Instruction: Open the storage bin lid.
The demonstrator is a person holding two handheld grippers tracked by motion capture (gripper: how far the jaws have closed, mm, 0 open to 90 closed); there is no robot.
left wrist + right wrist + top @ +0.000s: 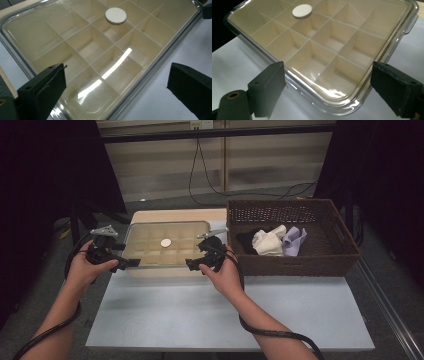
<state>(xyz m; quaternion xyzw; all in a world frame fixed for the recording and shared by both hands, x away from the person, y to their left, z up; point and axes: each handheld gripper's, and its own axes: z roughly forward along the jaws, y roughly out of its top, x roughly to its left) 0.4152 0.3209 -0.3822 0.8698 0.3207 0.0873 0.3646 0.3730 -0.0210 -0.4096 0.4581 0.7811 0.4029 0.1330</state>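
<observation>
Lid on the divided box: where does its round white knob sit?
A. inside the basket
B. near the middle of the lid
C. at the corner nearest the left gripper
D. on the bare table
B: the knob sits near the middle of the clear lid, above the box dividers, away from both open grippers at the near corners.

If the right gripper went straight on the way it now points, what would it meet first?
Most likely the clear lid of the compartment box: the right gripper, jaws wide open, straddles its near corner. Depth is hard to judge.
</observation>
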